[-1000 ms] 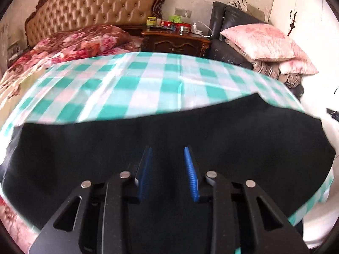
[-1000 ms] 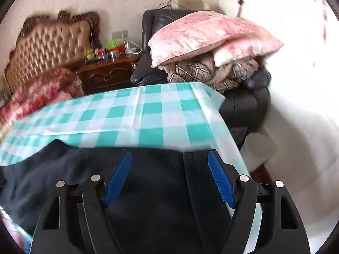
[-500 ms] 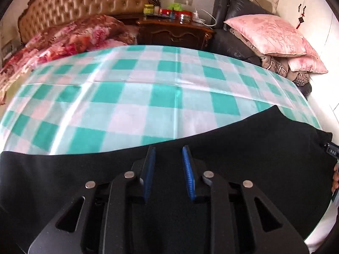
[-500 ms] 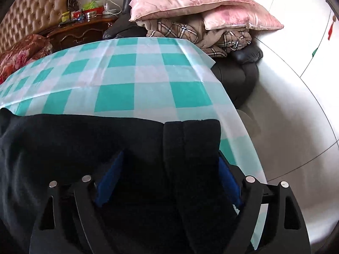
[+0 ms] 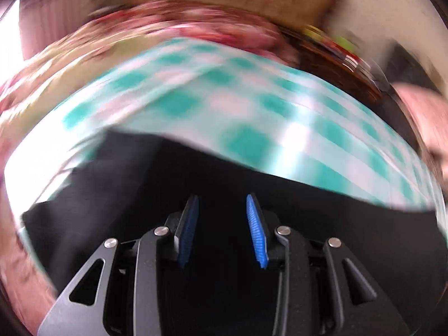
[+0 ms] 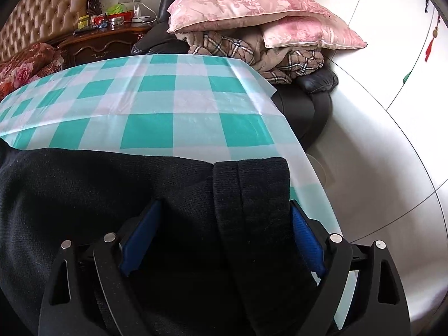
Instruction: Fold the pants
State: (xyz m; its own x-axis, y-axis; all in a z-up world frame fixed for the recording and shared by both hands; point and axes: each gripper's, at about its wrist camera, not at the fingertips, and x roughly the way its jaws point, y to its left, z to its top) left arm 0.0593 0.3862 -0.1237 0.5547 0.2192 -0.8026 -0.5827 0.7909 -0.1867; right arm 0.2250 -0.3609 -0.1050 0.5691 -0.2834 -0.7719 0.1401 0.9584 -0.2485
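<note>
Pants (image 5: 212, 196): black knit, lying flat along the near edge of the green-checked tablecloth (image 5: 252, 112), filling the 3-to-9 o'clock lower half of the left wrist view. That view is motion-blurred, so detail there is probably unreliable. Left gripper (image 5: 222, 229) narrow, jaws parting; dark cloth under and between the pads, real grip can't be confirmed.

Right gripper (image 6: 224, 235) wide and opening, straddling the ribbed waistband (image 6: 252, 196) at the pants' right end, near the cloth's 3 o'clock edge; pads not pressing.

Handling guess: soft, limp, light, not slippery, will sag and bunch. Pinch the thick waistband and the opposite end.
</note>
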